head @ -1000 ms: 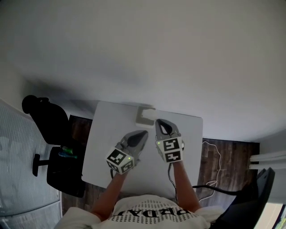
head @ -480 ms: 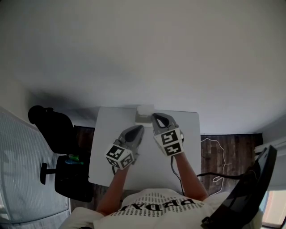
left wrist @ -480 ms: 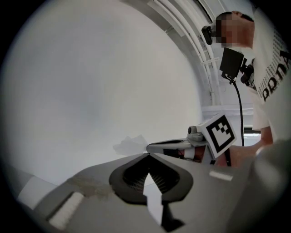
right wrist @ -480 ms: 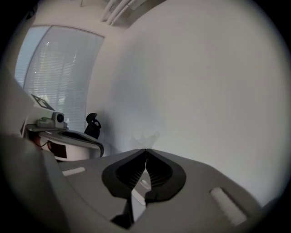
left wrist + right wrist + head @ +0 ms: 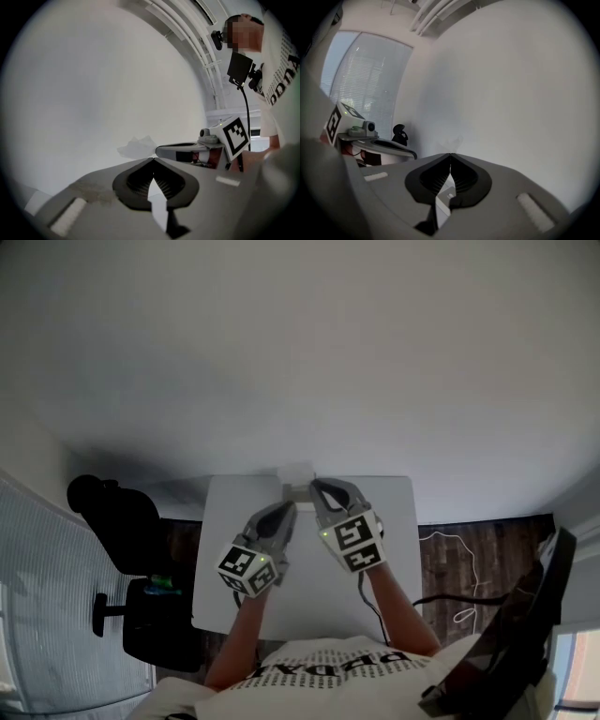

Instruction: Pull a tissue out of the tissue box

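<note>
Tissue (image 5: pixel 136 146), one, white, is pinched in the closed jaws of the right gripper (image 5: pixel 450 153), by the single box (image 5: pixel 294 491) at the table's (image 5: pixel 394 549) 12 o'clock edge. Left gripper (image 5: pixel 152 159), at the right one's 8 o'clock, has its jaws together and empty. One chair (image 5: pixel 117 521) stands at the table's 9 o'clock. Shirt (image 5: pixel 328 676) print is unreadable.

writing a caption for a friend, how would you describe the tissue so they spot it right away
Find the white table in front of the person; the tissue box sits at its far edge. By it, the tissue is the crumpled white sheet pinched in the tip of the right hand-held gripper, the only soft, wrinkled thing among hard grey parts.
</note>
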A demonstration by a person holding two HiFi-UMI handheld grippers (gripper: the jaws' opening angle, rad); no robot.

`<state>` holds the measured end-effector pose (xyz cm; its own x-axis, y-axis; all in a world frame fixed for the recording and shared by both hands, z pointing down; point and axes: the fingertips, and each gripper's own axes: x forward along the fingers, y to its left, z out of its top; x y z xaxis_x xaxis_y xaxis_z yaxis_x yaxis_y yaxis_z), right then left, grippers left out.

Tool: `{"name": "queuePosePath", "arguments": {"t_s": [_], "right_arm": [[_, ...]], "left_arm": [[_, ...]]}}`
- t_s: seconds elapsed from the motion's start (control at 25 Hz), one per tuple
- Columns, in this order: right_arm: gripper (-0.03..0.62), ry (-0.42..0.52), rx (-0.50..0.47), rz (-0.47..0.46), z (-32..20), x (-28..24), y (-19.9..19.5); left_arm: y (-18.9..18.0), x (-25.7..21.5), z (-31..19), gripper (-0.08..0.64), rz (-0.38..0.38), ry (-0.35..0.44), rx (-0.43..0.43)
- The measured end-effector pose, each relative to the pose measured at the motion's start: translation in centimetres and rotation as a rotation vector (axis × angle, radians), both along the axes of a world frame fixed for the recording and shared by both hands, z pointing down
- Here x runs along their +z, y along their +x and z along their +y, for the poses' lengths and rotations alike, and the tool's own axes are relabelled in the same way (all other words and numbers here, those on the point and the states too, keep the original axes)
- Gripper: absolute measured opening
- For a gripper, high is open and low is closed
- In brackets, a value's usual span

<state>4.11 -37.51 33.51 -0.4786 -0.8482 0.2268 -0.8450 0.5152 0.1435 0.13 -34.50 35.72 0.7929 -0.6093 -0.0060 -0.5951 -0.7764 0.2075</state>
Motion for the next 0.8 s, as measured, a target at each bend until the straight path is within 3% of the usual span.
{"name": "queuePosePath", "arguments": {"t_s": [0.44, 0.8], "right_arm": [[0.011, 0.05, 0.0, -0.064, 2.4, -2.6, 1.3], [0.009, 0.057, 0.012, -0.059, 2.2, -2.8, 2.0]], "left_arm": [[0.3, -1.2, 1.8, -0.009, -0.014, -0.006, -0.008], [0.2, -1.9, 1.6, -0.009, -0.009, 0.009, -0.022]]}}
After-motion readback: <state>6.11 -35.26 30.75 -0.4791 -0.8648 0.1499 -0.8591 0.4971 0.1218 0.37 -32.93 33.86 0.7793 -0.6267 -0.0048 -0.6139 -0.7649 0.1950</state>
